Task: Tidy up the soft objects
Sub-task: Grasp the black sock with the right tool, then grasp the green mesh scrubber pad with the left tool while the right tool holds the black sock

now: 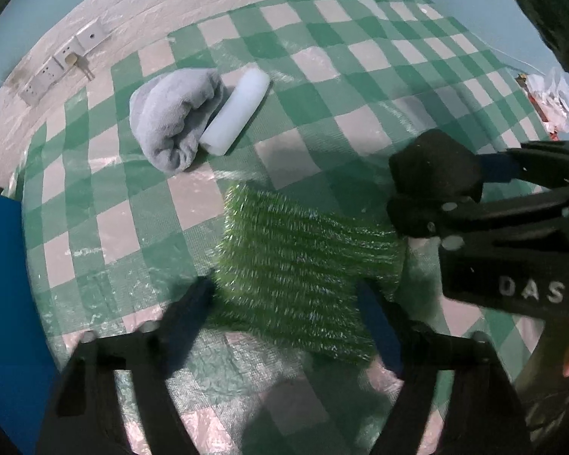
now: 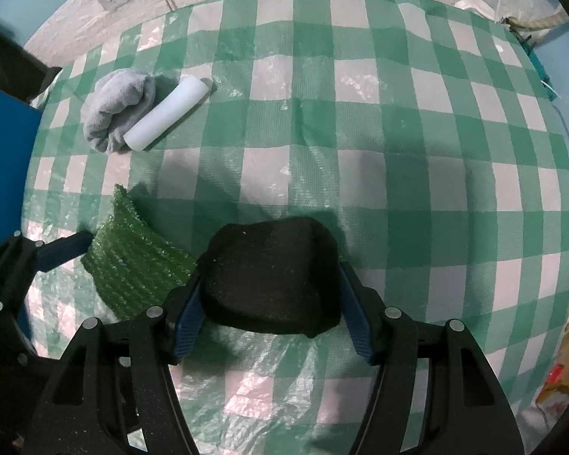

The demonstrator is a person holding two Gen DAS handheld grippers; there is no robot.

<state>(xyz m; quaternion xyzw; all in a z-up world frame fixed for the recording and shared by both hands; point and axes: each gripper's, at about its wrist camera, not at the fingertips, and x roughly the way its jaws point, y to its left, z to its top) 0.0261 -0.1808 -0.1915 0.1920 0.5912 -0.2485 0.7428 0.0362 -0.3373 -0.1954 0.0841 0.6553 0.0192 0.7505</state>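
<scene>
My left gripper (image 1: 288, 303) is shut on a green bubble-wrap pad (image 1: 303, 261) and holds it over the checked tablecloth (image 1: 360, 68). The pad also shows in the right wrist view (image 2: 132, 265). My right gripper (image 2: 271, 295) is shut on a black foam sponge (image 2: 273, 276), which shows at the right of the left wrist view (image 1: 434, 165), beside the green pad. A rolled grey towel (image 1: 174, 117) and a white foam cylinder (image 1: 235, 110) lie side by side, touching, at the far left of the table. They also show in the right wrist view, the towel (image 2: 117, 106) and the cylinder (image 2: 167, 113).
A blue panel (image 1: 3, 303) stands at the table's left edge. Wall sockets (image 1: 57, 64) sit on the white wall behind. Crumpled plastic and packaging (image 1: 550, 98) lie at the right edge. A rope (image 2: 531, 22) hangs at the far right corner.
</scene>
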